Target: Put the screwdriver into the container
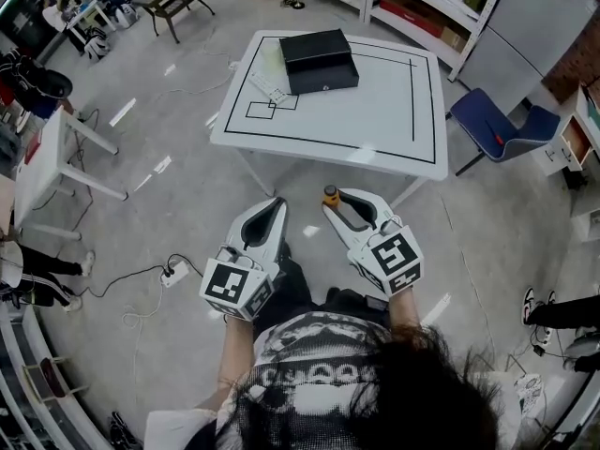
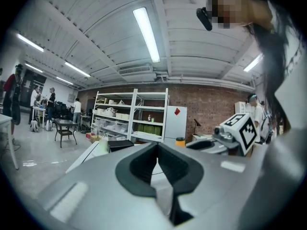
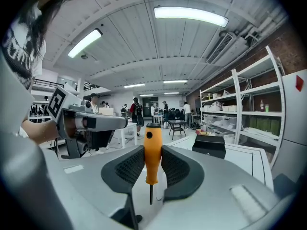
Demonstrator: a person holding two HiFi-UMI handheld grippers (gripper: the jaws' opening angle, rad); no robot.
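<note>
An orange-handled screwdriver [image 3: 153, 145] stands upright between the pads of my right gripper [image 3: 152, 153], tip pointing back toward the camera. The gripper is shut on its handle. In the head view the right gripper [image 1: 331, 202] hovers short of the white table's [image 1: 384, 120] near edge, and the screwdriver's [image 1: 330, 194] butt end shows at its tip. The black open container [image 1: 319, 61] sits on the far left part of the table, well ahead of both grippers. My left gripper [image 1: 275, 205] hangs beside the right one, shut and holding nothing [image 2: 157, 146].
A white flat item [image 1: 269, 86] lies on the table left of the container. A blue chair [image 1: 499, 126] stands right of the table, shelving [image 1: 422, 3] behind it. A white desk [image 1: 52, 153] stands at the left; a power strip with cable [image 1: 173, 272] lies on the floor.
</note>
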